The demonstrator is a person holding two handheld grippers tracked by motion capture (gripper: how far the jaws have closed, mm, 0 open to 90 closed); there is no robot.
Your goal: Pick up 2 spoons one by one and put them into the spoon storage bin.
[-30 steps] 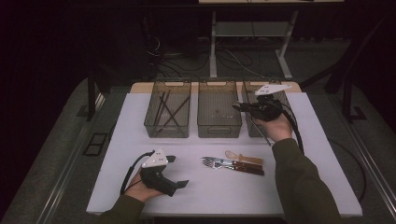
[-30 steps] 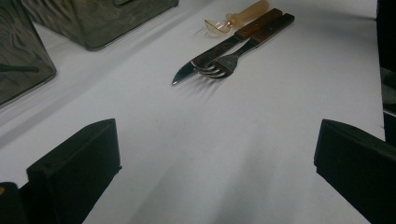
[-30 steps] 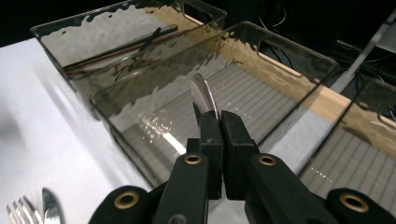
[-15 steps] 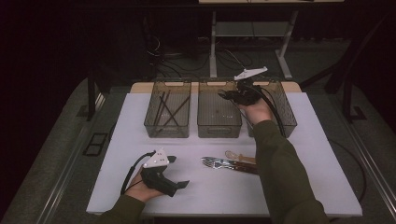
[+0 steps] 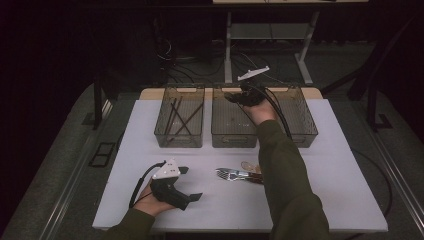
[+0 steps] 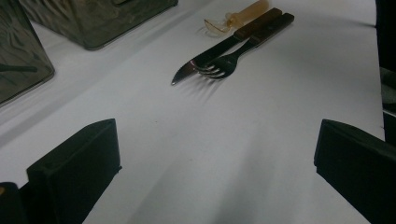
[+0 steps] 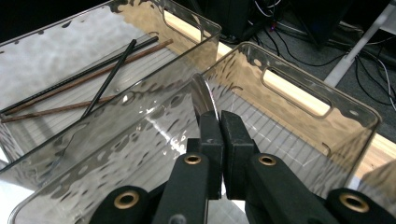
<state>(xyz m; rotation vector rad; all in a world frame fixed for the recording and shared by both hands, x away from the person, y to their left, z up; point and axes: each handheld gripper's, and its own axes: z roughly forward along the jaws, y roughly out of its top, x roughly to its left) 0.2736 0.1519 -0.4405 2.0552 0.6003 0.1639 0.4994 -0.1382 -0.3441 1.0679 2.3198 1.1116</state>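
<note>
High view — right gripper [image 5: 235,98], jaws pressed together, reaches over the middle bin [image 5: 234,131]; left gripper [image 5: 192,184] rests spread on the table [image 5: 325,165].

Smoky translucent plastic bins [image 7: 289,107], glossy; fork [image 6: 219,65] shiny metal, wood handle; tabletop [image 6: 261,154] matt white.

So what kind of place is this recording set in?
Probably a lab or test bench, not a kitchen: a white table under a spotlight in a dark room, loose cables on the floor, and three clear bins lined up for sorting cutlery.
</note>
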